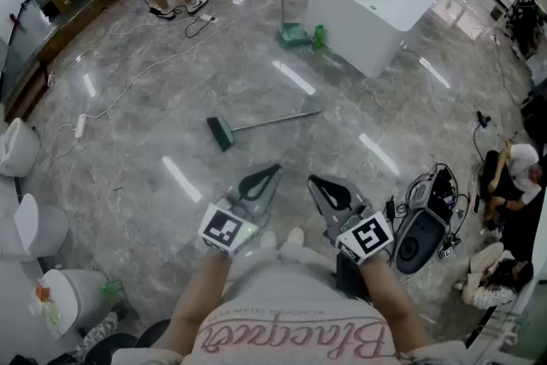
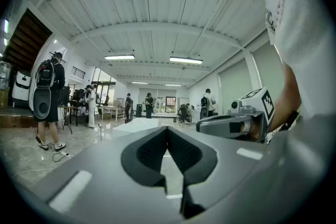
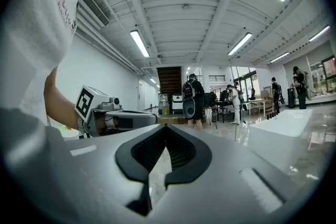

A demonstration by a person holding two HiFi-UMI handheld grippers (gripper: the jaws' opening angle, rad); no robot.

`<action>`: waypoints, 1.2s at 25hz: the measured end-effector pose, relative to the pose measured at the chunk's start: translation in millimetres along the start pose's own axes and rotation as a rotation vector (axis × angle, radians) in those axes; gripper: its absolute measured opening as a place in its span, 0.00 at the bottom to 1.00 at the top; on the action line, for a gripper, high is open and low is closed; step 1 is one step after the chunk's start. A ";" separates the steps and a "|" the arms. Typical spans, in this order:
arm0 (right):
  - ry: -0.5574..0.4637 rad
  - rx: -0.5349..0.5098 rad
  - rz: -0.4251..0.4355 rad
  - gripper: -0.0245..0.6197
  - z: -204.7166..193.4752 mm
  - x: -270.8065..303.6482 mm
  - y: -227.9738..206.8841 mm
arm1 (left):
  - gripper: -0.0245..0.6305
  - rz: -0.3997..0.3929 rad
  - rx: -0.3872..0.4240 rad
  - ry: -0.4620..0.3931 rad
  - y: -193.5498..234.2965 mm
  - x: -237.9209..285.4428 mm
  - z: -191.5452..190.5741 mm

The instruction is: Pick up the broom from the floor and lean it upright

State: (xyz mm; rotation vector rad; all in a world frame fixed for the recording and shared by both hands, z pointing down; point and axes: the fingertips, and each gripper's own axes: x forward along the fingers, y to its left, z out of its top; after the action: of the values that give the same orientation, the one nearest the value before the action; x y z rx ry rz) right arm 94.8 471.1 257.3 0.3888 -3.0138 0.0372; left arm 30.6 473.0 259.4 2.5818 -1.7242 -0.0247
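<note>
The broom point(image 1: 256, 125) lies flat on the grey marble floor ahead of me, its green head point(image 1: 220, 133) to the left and its thin metal handle running right. My left gripper point(image 1: 275, 169) and right gripper point(image 1: 313, 179) hover side by side at waist height, short of the broom and clear of it. Both are shut with nothing between the pads. In the left gripper view the closed jaws point(image 2: 168, 129) point level across the room, with the right gripper point(image 2: 236, 122) beside them. The right gripper view shows its closed jaws point(image 3: 165, 128) and the left gripper point(image 3: 115, 120). Neither gripper view shows the broom.
A large white block point(image 1: 376, 0) stands beyond the broom, with a green dustpan on an upright handle point(image 1: 293, 32) and a green bottle point(image 1: 319, 36) at its foot. White toilets point(image 1: 17, 148) line the left edge. A speaker and bags point(image 1: 419, 239) sit right. Cables point(image 1: 128, 90) cross the floor; people stand around.
</note>
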 end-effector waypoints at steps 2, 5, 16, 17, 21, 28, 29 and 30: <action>-0.002 0.004 -0.002 0.04 -1.4 -0.9 -0.4 | 0.04 0.002 -0.002 -0.005 -1.0 1.0 3.2; -0.001 0.007 -0.003 0.04 -3.1 -1.8 -2.6 | 0.04 -0.002 0.001 -0.006 -1.3 2.9 2.8; -0.010 0.010 0.017 0.04 -0.6 -5.5 -9.5 | 0.04 0.029 -0.017 0.027 2.8 7.8 -8.4; -0.009 0.010 0.021 0.04 -0.8 -6.9 -12.0 | 0.04 0.037 -0.016 0.027 2.8 10.1 -8.1; 0.001 0.009 0.044 0.04 -6.1 -11.4 -21.2 | 0.04 0.065 -0.022 0.015 3.3 17.2 -11.1; 0.009 0.038 0.028 0.04 -13.8 -2.7 -56.0 | 0.04 0.115 -0.047 0.033 19.4 32.4 -20.5; 0.011 0.038 0.029 0.04 -14.3 1.3 -61.6 | 0.04 0.123 -0.048 0.039 25.4 36.2 -22.5; 0.011 0.037 0.029 0.04 -14.5 6.4 -67.4 | 0.04 0.129 -0.047 0.043 32.7 40.5 -23.4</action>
State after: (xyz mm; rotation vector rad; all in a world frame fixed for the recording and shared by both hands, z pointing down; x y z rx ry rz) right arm 107.3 404.9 273.1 0.3469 -3.0122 0.0964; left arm 16.8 423.6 284.4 2.4151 -1.8481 -0.0053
